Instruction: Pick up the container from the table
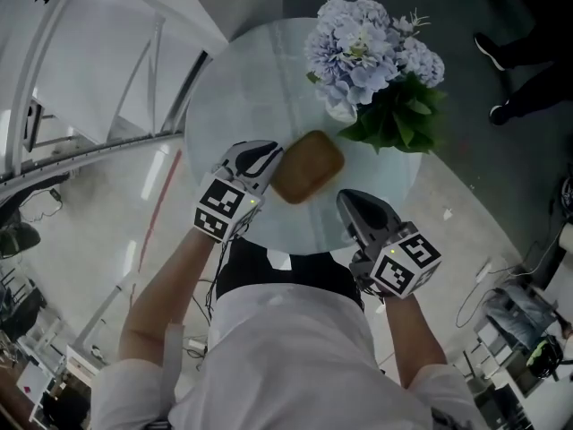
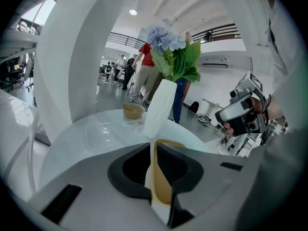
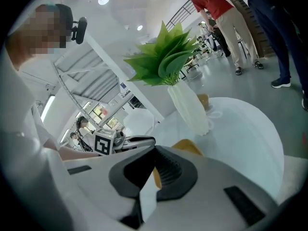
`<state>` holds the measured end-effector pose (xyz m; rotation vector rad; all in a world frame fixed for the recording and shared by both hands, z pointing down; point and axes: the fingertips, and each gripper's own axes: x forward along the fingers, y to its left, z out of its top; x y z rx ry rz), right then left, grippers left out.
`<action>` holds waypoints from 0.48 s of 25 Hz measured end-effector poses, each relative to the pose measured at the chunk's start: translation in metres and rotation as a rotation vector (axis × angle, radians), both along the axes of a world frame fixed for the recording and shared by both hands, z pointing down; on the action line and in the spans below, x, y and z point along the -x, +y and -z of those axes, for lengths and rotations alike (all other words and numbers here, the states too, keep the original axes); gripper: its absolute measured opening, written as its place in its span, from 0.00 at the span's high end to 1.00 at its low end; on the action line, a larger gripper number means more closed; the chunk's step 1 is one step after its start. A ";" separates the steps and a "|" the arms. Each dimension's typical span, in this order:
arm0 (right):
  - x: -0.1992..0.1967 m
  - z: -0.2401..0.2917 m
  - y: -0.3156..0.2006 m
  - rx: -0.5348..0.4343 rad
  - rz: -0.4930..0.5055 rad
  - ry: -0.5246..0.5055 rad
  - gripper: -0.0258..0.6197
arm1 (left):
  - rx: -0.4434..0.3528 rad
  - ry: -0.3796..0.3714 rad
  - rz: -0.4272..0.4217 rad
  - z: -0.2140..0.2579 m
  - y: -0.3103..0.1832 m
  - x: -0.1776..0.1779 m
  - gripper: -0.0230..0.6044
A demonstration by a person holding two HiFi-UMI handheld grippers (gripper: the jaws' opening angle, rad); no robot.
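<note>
A tan, rounded rectangular container is over the middle of the round glass table. My left gripper is at its left edge. In the left gripper view the jaws are shut on the container's thin tan wall. My right gripper reaches the container's near right corner. In the right gripper view a tan strip of the container sits between the nearly closed jaws, and its rim shows beyond them. I cannot tell whether the container rests on the glass.
A white vase of blue flowers and green leaves stands just behind the container. A small tan bowl sits farther back on the table. People stand beyond the table. The table's near edge is at my body.
</note>
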<state>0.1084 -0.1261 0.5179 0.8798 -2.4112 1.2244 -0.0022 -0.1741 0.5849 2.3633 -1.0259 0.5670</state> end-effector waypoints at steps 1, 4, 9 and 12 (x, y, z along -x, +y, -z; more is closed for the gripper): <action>0.000 -0.001 0.001 0.001 0.004 0.002 0.93 | 0.009 -0.001 -0.005 -0.004 0.000 -0.001 0.89; -0.003 -0.006 0.002 0.011 0.004 0.008 0.93 | 0.021 -0.007 -0.017 -0.015 0.001 -0.005 0.88; -0.010 -0.015 0.004 0.029 -0.003 0.018 0.93 | 0.051 -0.025 -0.044 -0.034 0.004 -0.010 0.82; -0.013 -0.020 0.005 0.040 -0.009 0.020 0.93 | 0.071 -0.042 -0.059 -0.045 0.004 -0.013 0.81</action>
